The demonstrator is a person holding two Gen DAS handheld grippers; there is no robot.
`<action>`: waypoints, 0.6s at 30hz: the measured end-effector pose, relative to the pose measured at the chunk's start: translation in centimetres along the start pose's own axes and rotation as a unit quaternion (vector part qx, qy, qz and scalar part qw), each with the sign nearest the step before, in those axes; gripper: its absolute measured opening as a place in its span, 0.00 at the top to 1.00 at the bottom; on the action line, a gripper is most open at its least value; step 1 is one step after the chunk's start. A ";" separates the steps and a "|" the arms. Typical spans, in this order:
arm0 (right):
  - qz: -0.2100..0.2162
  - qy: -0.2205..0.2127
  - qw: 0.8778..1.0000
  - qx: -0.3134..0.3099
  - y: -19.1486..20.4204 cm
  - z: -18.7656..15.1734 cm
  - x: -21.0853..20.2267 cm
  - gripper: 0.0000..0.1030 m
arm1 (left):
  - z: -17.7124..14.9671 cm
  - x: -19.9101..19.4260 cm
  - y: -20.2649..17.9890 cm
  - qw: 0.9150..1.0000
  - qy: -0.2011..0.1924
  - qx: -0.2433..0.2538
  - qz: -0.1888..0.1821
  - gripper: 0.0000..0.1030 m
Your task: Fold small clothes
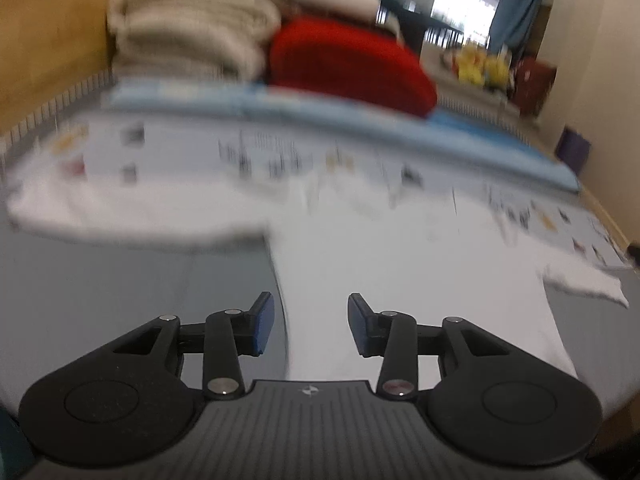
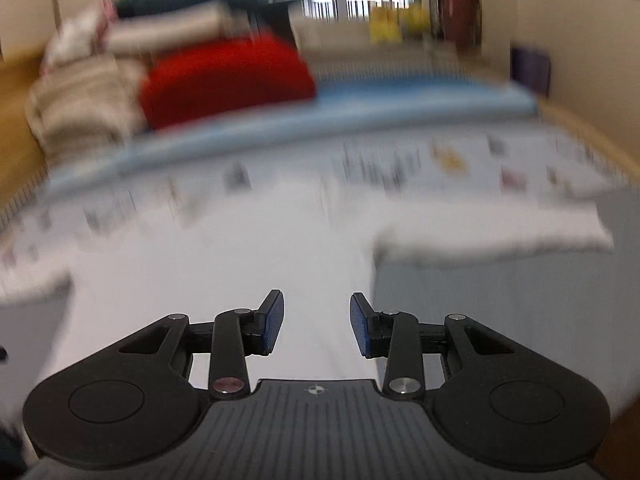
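Observation:
A white T-shirt (image 1: 400, 264) lies spread flat on a grey surface (image 1: 120, 288), sleeves out to both sides. My left gripper (image 1: 311, 326) is open and empty, held just above the shirt's lower left edge. In the right wrist view the same shirt (image 2: 240, 264) fills the middle, one sleeve (image 2: 500, 236) reaching right. My right gripper (image 2: 317, 326) is open and empty above the shirt's lower right part. Both views are blurred by motion.
Behind the shirt lies a white printed sheet (image 1: 260, 152) and a light blue mat (image 1: 360, 120). On it sit a red cushion (image 1: 348, 64) and a stack of beige folded textiles (image 1: 192, 28). Wooden flooring (image 1: 48, 40) is at the left.

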State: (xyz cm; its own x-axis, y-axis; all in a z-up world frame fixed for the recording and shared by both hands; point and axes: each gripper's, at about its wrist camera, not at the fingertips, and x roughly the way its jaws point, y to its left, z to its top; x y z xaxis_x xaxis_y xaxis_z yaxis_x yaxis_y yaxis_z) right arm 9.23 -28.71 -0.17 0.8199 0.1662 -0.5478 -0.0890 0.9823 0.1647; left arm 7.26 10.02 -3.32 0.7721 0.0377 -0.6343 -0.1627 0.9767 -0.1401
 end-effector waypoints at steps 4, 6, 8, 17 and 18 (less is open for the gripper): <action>0.026 -0.092 0.995 -0.014 0.9 4.9 -0.4 0.52 | 6.1 0.3 -0.5 0.998 -0.062 0.024 0.006 0.38; 0.031 -0.117 0.992 -0.025 1.2 6.5 0.3 0.48 | 8.3 1.4 -0.2 0.995 -0.088 0.037 0.011 0.29; 0.024 -0.117 0.992 -0.042 1.5 7.0 2.0 0.47 | 10.2 3.0 0.3 0.993 -0.102 0.056 0.034 0.29; -0.023 -0.025 0.999 -0.030 2.0 6.2 8.5 0.49 | 10.4 13.6 12.4 0.994 0.012 -0.049 0.101 0.47; -0.022 -0.020 0.999 -0.031 2.2 6.3 9.0 0.49 | 10.4 14.2 14.3 0.991 0.016 -0.076 0.106 0.50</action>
State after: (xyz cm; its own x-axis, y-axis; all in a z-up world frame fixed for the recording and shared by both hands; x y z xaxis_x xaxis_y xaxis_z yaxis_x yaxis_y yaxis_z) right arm 20.00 -25.60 0.44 0.8461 0.1197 -0.5194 -0.0860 0.9924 0.0885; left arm 22.31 26.72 -6.39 0.6916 0.2293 -0.6849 -0.4110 0.9047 -0.1121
